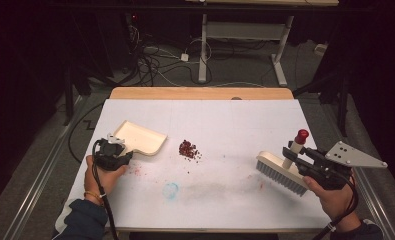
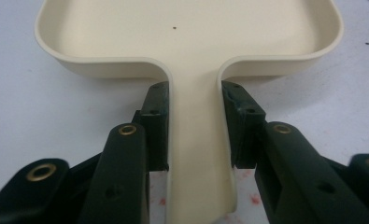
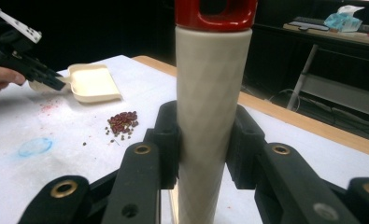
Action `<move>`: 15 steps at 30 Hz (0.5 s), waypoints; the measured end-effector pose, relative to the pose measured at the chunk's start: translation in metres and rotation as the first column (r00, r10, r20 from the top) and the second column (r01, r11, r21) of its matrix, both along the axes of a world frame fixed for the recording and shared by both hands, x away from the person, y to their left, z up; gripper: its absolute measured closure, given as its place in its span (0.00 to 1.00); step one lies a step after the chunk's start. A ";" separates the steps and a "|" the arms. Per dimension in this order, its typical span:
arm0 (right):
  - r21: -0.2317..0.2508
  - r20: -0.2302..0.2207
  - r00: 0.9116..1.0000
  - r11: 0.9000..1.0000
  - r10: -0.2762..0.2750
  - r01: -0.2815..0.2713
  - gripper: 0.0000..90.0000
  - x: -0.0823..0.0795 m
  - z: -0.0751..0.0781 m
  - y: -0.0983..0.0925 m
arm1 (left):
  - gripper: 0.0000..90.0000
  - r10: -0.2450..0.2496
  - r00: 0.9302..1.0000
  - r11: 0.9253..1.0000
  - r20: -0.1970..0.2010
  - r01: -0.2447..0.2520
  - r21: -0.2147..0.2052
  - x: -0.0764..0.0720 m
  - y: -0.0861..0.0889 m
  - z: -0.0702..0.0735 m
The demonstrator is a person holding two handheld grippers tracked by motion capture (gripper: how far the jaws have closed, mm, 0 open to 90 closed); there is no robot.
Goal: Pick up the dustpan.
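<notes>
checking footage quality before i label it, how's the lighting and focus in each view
High view: the white table is evenly lit, the room behind nearly black, the whole frame slightly soft. Left gripper view: the dustpan handle is sharp, the black jaws at the bottom edge blur, no glare. Right gripper view: the brush handle is crisp, the beans and far background softer and dim.

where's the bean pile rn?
In the high view, the red beans lie mid-table on the white sheet, just right of the cream dustpan and left of the brush.
</notes>
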State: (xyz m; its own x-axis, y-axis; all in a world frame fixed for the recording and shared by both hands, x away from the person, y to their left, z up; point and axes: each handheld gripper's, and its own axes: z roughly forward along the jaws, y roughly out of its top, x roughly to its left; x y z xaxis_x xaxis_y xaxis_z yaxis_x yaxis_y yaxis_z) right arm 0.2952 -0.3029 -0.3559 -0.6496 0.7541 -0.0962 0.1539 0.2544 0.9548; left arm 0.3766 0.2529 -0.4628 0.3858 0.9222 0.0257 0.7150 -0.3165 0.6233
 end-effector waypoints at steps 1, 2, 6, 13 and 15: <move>0.000 0.000 1.000 1.000 0.003 -0.003 0.78 0.000 0.000 0.000 | 0.71 -0.009 1.000 1.000 0.005 0.009 0.005 -0.002 0.001 0.004; -0.001 0.000 1.000 1.000 0.003 -0.003 0.78 0.000 0.000 0.000 | 0.72 -0.020 1.000 1.000 0.008 0.020 0.004 -0.004 0.002 0.008; 0.003 -0.003 1.000 1.000 0.000 0.000 0.78 -0.001 0.000 -0.001 | 0.71 -0.063 0.998 0.998 -0.007 0.064 0.017 -0.016 0.001 0.020; -0.005 -0.010 1.000 1.000 0.009 -0.009 0.78 0.000 -0.002 0.003 | 0.71 -0.183 0.981 0.983 -0.068 0.185 0.018 -0.048 -0.015 0.033; -0.007 -0.009 1.000 1.000 0.011 -0.011 0.78 0.000 -0.002 0.004 | 0.71 -0.233 0.970 0.970 -0.075 0.237 0.048 -0.063 -0.023 0.036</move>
State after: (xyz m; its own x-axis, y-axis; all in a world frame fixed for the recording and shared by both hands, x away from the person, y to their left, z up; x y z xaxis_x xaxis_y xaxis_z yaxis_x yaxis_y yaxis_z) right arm 0.2949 -0.2986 -0.3578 -0.6590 0.7460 -0.0960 0.1595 0.2633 0.9514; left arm 0.3137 0.2301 -0.4267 0.5943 0.8032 0.0407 0.6565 -0.5137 0.5523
